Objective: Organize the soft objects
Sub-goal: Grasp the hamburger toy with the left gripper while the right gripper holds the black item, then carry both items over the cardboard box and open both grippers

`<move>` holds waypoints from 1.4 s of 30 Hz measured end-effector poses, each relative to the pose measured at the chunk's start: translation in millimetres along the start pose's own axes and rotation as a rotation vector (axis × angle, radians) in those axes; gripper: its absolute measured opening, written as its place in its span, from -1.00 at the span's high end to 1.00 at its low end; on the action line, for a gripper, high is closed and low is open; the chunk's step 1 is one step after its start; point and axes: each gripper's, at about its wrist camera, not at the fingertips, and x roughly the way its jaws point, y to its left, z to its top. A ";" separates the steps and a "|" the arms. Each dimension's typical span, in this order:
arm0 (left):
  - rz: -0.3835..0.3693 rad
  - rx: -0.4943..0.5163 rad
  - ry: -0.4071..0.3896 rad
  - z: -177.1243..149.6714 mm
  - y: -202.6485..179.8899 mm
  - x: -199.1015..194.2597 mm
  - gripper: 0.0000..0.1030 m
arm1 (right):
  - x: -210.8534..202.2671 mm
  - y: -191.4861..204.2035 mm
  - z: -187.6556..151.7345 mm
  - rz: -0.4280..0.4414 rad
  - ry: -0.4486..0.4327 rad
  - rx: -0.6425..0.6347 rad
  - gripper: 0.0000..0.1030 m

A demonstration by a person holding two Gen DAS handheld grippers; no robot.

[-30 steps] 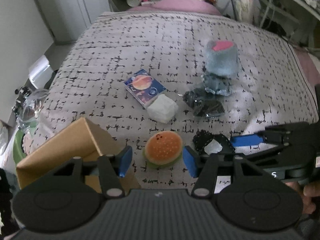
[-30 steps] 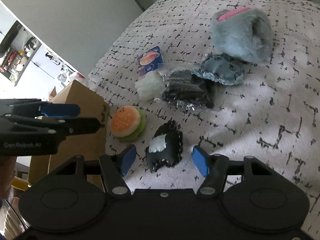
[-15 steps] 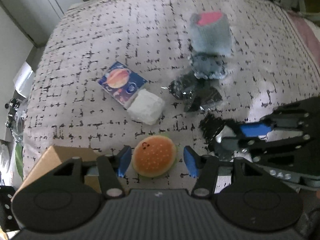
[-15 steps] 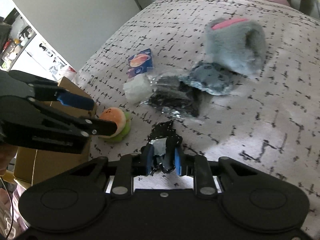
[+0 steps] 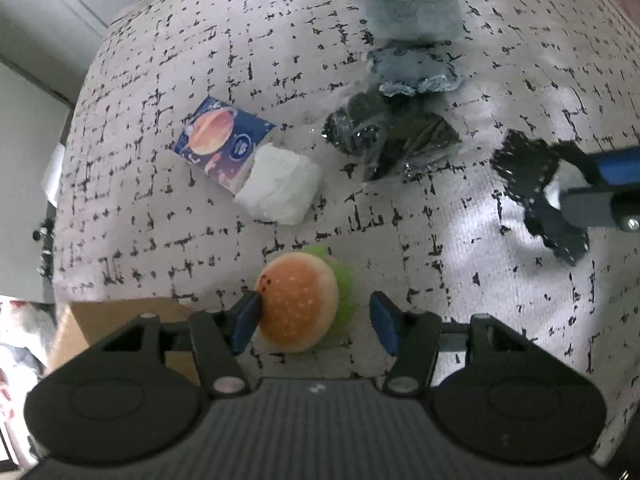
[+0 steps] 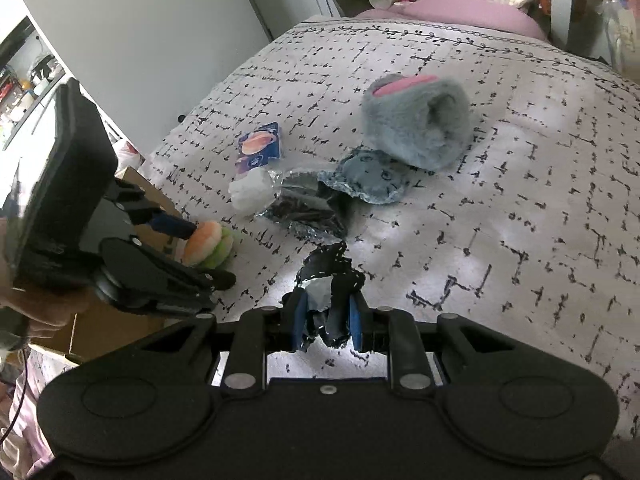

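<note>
Burger plush [image 5: 298, 300]: on the patterned bedspread [image 5: 420, 248] near its front edge, between the fingers of the left gripper [image 5: 316, 318]; green frill showing on its right.
Left gripper: jaws apart around the burger plush; left pad at its side, contact hard to tell; right pad clear of it with a gap.
Black pouch [image 6: 330, 280]: pinched at its near end in the right gripper [image 6: 326, 320]; silver patch showing between the pads; far end hanging towards the bedspread.
Right gripper: clamped tight on the black pouch; only its blue finger and dark tip visible in the left view, cut off at the frame edge.
Cardboard box [image 5: 120, 316]: just left of the burger plush, off the bed's edge, mostly hidden behind the left gripper.
Tissue pack [image 5: 224, 144]: mid-bed, white tissue wad [image 5: 280, 188] touching its near end.
Crinkled dark bag [image 5: 392, 136]: beside the wad, contents unreadable.
Grey fabric piece [image 5: 412, 70]: overlapping the bag's far side.
Grey fluffy plush [image 6: 416, 124]: behind it, pink patch on top.
Open room: bare bedspread to the right and far side.
Room beyond the bed: cluttered, blurred.
</note>
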 end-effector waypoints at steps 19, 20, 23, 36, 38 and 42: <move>-0.065 -0.232 -0.279 -32.9 5.7 -60.8 0.62 | -33.5 20.2 -9.4 -0.041 -0.075 -0.022 0.57; -0.076 -0.251 -0.294 -36.0 7.3 -66.4 0.62 | -36.2 21.7 -9.9 -0.040 -0.082 -0.023 0.57; -0.090 -0.286 -0.329 -44.1 11.5 -81.9 0.62 | -43.2 27.4 -10.9 -0.041 -0.101 -0.026 0.57; -0.127 -0.354 -0.459 -86.8 19.3 -137.7 0.62 | -65.5 64.5 -15.8 -0.071 -0.195 -0.056 0.57; -0.125 -0.372 -0.467 -92.3 21.8 -143.9 0.62 | -67.5 69.1 -15.7 -0.083 -0.205 -0.063 0.57; -0.111 -0.389 -0.489 -102.3 26.7 -154.1 0.61 | -73.3 78.0 -15.8 -0.091 -0.233 -0.069 0.56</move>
